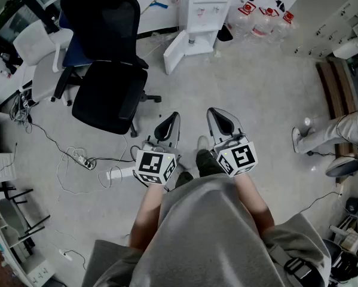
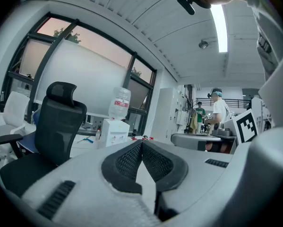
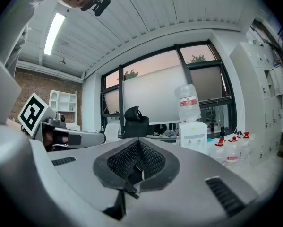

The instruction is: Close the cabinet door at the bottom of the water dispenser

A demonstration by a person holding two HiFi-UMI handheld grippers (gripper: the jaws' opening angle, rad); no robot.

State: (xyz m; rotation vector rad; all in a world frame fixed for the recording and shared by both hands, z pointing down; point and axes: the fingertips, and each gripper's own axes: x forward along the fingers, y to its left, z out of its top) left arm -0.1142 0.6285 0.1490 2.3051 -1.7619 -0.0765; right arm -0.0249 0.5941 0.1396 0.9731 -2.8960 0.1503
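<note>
I have both grippers held close in front of me, well short of the white water dispenser (image 1: pixel 205 8), which stands at the far side of the grey concrete floor (image 1: pixel 250 82). The left gripper (image 1: pixel 167 126) has its jaws clenched, the black ribbed pads meeting at the tips with nothing between them. The right gripper (image 1: pixel 222 122) is the same, jaws pressed together and empty. They sit side by side, both pointing towards the dispenser. At the dispenser's base, its white cabinet door (image 1: pixel 174 51) stands open, swung out to the left of the dispenser as I see it in the head view. A black mesh office chair (image 1: pixel 107 70) stands to the left of the dispenser and nearer to me. Several clear water bottles with red caps (image 1: pixel 262 18) stand on the floor just to the right of the dispenser. In the left gripper view the dispenser (image 2: pixel 114 132) shows beyond the closed jaw tips (image 2: pixel 141 145), carrying a clear bottle on top. In the right gripper view it (image 3: pixel 194 137) stands to the right of the jaw tips (image 3: pixel 139 148).
</note>
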